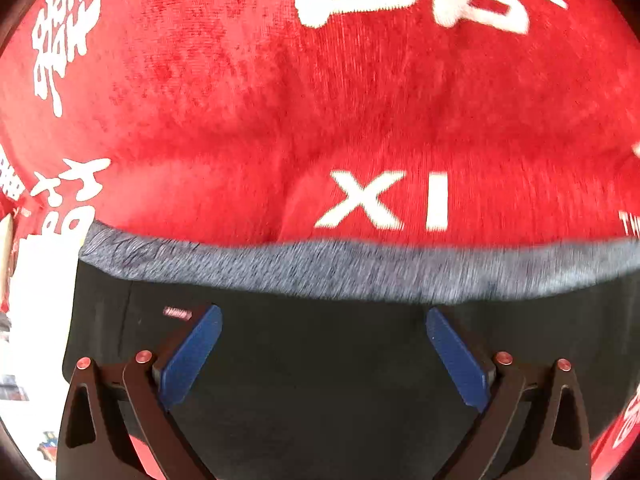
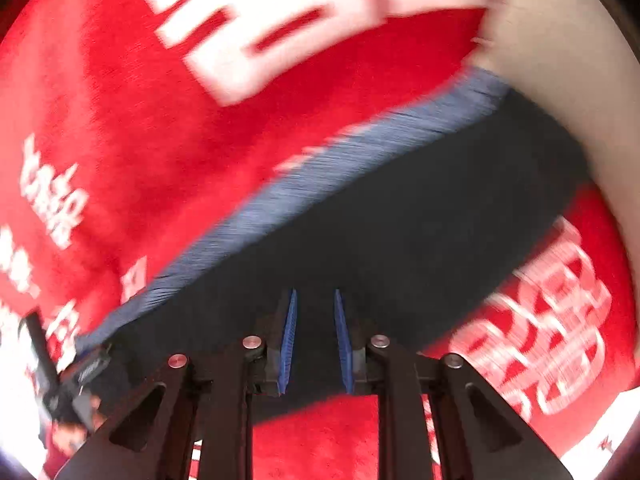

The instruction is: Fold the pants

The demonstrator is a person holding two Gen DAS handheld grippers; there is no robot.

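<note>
The dark black soft pants (image 1: 320, 360) with a grey fuzzy band lie on the red fuzzy blanket (image 1: 280, 100) (white letters on it). The left gripper (image 1: 324, 356) is wide open above them. The right gripper (image 2: 316, 340) is a little open, holding nothing.

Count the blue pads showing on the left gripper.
2: one blue pad left of the left gripper, the other right, both over the black pants. None looks hidden.
</note>
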